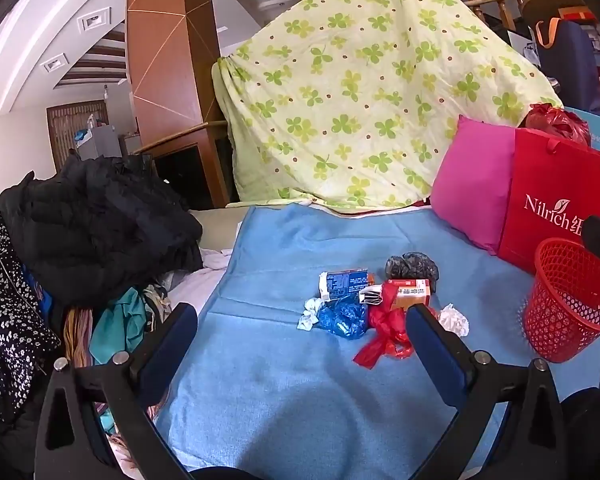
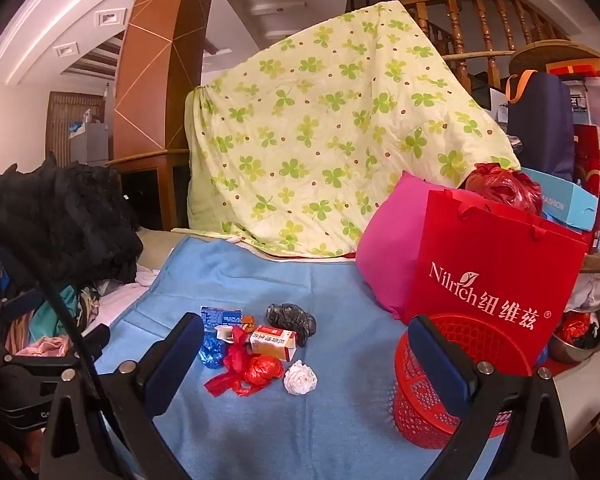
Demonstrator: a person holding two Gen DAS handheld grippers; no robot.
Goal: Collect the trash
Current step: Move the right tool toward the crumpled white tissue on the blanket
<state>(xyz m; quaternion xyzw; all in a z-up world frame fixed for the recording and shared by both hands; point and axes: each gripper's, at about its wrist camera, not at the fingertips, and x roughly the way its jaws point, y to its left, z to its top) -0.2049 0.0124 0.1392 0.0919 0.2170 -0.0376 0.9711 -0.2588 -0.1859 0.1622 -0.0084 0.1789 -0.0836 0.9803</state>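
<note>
A heap of trash lies on a blue blanket point(image 1: 284, 368): a red plastic bag point(image 1: 386, 328), a crumpled blue bag point(image 1: 342, 316), a black bag point(image 1: 412, 266), an orange medicine box point(image 1: 412, 292), a blue box point(image 1: 346, 282) and white paper wads point(image 1: 454, 320). A red mesh basket point(image 1: 572, 300) stands to the right. My left gripper point(image 1: 300, 324) is open and empty, just short of the heap. My right gripper point(image 2: 306, 340) is open and empty; the white wad point(image 2: 300, 376) lies between its fingers and the basket point(image 2: 440, 380) is behind its right finger.
A red paper bag point(image 2: 496, 276) and a pink pillow point(image 2: 388, 252) stand behind the basket. A green clover-print quilt point(image 1: 352, 92) hangs at the back. Black clothes point(image 1: 96, 224) are piled on the left. Boxes and bags crowd the far right point(image 2: 568, 200).
</note>
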